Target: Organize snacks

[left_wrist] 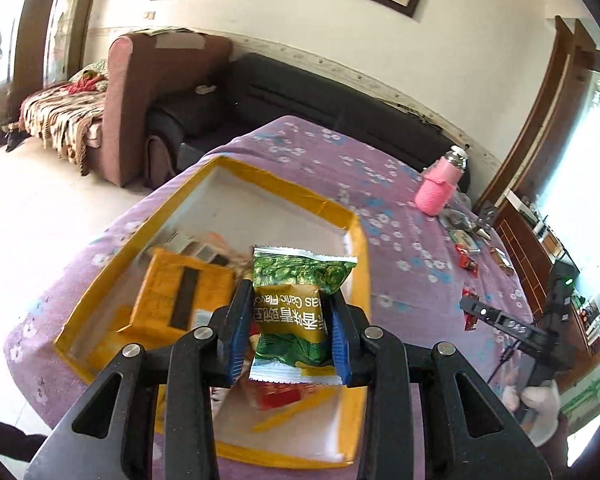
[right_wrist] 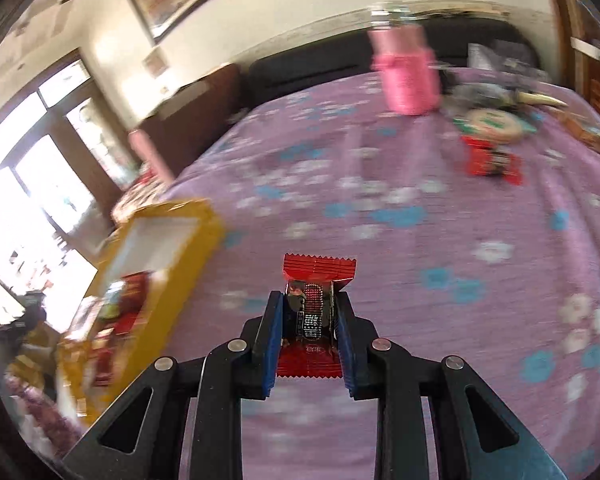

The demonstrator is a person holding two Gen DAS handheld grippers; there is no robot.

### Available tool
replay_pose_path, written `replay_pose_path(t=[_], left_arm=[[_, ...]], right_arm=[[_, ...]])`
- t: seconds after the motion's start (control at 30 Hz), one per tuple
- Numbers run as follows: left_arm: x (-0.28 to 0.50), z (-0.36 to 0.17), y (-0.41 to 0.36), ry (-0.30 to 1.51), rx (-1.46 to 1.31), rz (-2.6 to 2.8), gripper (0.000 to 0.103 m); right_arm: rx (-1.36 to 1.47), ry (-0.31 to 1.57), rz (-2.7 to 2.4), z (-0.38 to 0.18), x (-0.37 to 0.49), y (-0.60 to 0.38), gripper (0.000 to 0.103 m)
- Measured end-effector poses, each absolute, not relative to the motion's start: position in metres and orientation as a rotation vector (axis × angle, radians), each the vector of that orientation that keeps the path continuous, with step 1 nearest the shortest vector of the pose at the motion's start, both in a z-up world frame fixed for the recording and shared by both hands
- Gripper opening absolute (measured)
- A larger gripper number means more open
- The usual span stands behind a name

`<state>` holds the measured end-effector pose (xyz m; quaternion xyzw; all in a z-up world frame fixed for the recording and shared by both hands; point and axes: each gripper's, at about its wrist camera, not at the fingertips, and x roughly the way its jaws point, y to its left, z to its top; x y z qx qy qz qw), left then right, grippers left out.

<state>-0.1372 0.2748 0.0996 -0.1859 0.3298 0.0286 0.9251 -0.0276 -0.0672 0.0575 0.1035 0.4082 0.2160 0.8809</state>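
Purple flowered cloth covers the table. On it, the yellow box already holds some snacks. The left gripper pinches a green packet over the box — the right gripper pinches a red packet beside it. More snacks wait near the pink bottle.

The left wrist camera sits just behind the left claw, looking steeply down, close over the yellow box at the near left of the purple-covered bench. The right wrist camera rides behind the right claw, tilted down across the bench's open middle toward its far side. Both views share the box, the pink bottle far right, the flowered cloth and the black sofa beyond.
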Motion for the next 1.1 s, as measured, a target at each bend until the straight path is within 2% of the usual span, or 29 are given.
replay_pose_path(t=[0.23, 0.53, 0.6, 0.67, 0.8, 0.87, 0.93, 1.1], left_arm=[[-0.131, 0.069, 0.292, 0.734, -0.415, 0.077, 0.032], [-0.134, 0.059, 0.296, 0.741, -0.356, 0.169, 0.033], [-0.135, 0.06, 0.297, 0.735, -0.347, 0.183, 0.04], [-0.137, 0.064, 0.297, 0.721, -0.327, 0.207, 0.054], [-0.142, 0.072, 0.297, 0.699, -0.277, 0.257, 0.061], [-0.143, 0.076, 0.297, 0.689, -0.264, 0.283, 0.068], [-0.144, 0.079, 0.296, 0.681, -0.257, 0.301, 0.074], [-0.143, 0.083, 0.291, 0.69, -0.224, 0.343, 0.075]], right_arm=[[0.135, 0.881, 0.692, 0.081, -0.056, 0.04, 0.026], [0.011, 0.964, 0.783, 0.056, -0.067, 0.135, 0.026], [-0.008, 0.97, 0.782, 0.049, -0.068, 0.144, 0.028], [-0.024, 0.967, 0.779, 0.044, -0.07, 0.152, 0.028], [-0.012, 0.964, 0.792, 0.042, -0.073, 0.153, 0.036], [-0.009, 0.951, 0.783, 0.045, -0.075, 0.15, 0.044], [0.005, 0.935, 0.782, 0.048, -0.077, 0.145, 0.045], [0.023, 0.887, 0.77, 0.06, -0.083, 0.13, 0.046]])
